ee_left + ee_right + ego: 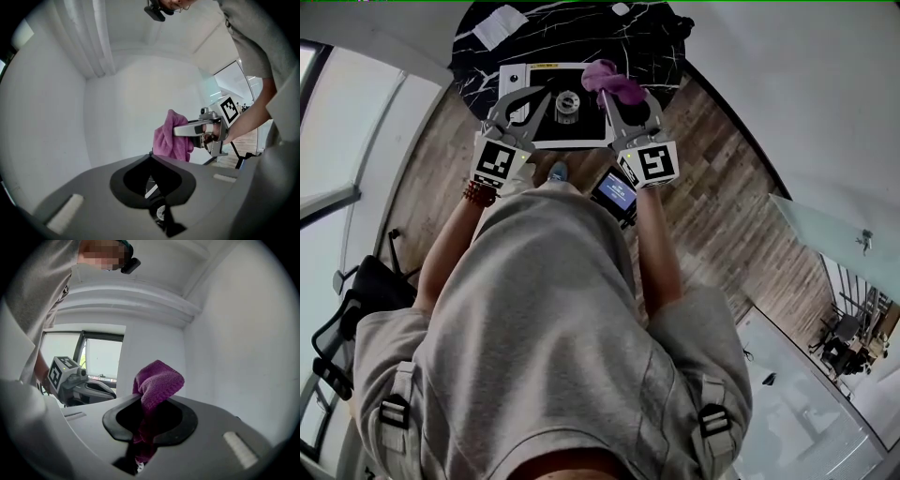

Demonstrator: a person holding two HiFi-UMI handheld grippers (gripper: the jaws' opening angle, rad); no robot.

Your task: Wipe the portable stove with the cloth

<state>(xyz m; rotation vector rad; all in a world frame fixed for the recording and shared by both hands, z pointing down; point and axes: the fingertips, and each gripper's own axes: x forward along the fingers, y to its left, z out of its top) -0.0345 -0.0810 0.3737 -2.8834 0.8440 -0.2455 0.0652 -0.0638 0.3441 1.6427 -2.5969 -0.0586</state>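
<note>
Cloth [157, 380], purple and bunched, is clamped in the right gripper [617, 105] jaws, with the loose end sticking out past the tips. Left gripper [530, 103] jaws are clenched and nothing shows between them. Both tips point forward, side by side but apart. Portable stove [581, 131] lies just under and ahead of both jaws, white body with the burner [567, 103] between the two tips, on the black marbled bench [572, 33]. Cloth hangs over the stove's right far corner; can't tell whether it is touching the surface.

Step, as I judge it: cloth is in hand and at the stove, wiping at its start. Next move calls for pressing the cloth flat on the top and sweeping across toward the left jaws, skirting the burner. The left jaws could steady the stove edge so it doesn't slide.
</note>
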